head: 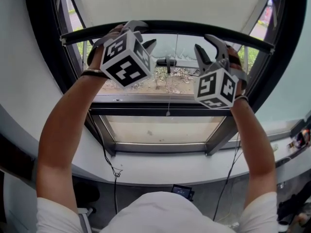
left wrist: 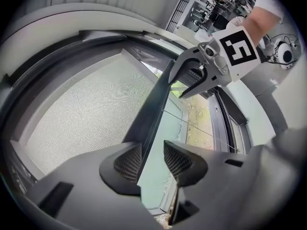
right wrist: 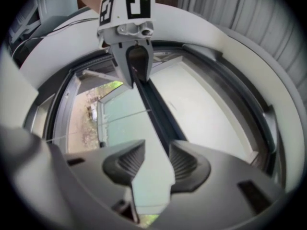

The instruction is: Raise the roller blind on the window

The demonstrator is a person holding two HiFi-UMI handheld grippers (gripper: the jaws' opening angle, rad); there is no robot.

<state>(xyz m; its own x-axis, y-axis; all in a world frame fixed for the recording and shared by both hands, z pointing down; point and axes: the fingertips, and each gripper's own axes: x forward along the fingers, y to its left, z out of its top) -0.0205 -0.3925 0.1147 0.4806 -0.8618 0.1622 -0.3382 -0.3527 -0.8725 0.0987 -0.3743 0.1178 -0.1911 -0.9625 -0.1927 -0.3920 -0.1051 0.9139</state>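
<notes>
- My left gripper point(head: 143, 34) is wide open. Its jaws straddle the roller blind's dark bottom bar point(head: 180, 29) without clamping it.
- My right gripper point(head: 206, 45) is also wide open, astride the same bar.
- The roller blind point(head: 170, 1) covers only the top of the window point(head: 165, 130).

Shows a pale blind point(head: 170, 1) at top centre, ending in a dark bar point(head: 175, 28) that spans the upper frame. Places the left gripper point(head: 143, 33) left of centre and the right gripper point(head: 208, 45) right of centre, both up at the bar on raised bare arms, jaws apart. Takes in a thin cord point(head: 168, 101) at centre, a dark window frame point(head: 165, 109) beneath, and a white sill point(head: 160, 166) lower down.
</notes>
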